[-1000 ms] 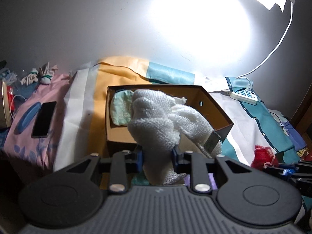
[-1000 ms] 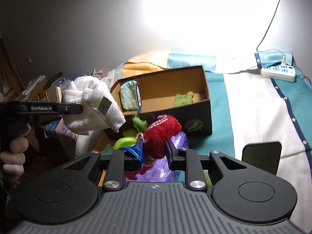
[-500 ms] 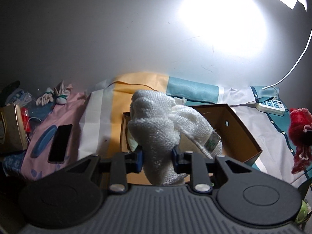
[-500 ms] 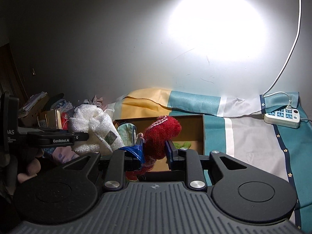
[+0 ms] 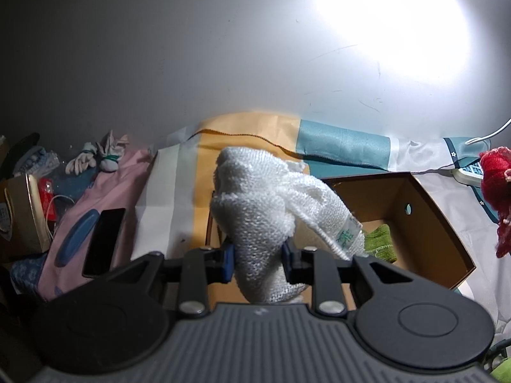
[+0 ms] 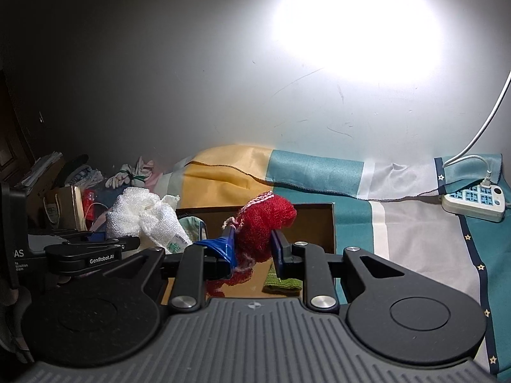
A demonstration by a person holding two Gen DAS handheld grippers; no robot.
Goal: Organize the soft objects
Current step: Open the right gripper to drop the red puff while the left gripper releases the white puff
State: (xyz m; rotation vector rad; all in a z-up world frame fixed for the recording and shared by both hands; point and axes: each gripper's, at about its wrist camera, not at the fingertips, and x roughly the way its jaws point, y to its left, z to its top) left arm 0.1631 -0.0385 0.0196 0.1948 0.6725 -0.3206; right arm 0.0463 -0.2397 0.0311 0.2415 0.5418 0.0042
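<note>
Striped bedspread (image 6: 319, 175) carries the open cardboard box (image 5: 424, 204), green cloth (image 5: 380, 242) already inside; my left gripper (image 5: 257, 252) clamps the white knit cloth (image 5: 271, 210), right gripper (image 6: 254, 249) clamps the red knit piece (image 6: 265, 220), both above the box, unplaced.
</note>
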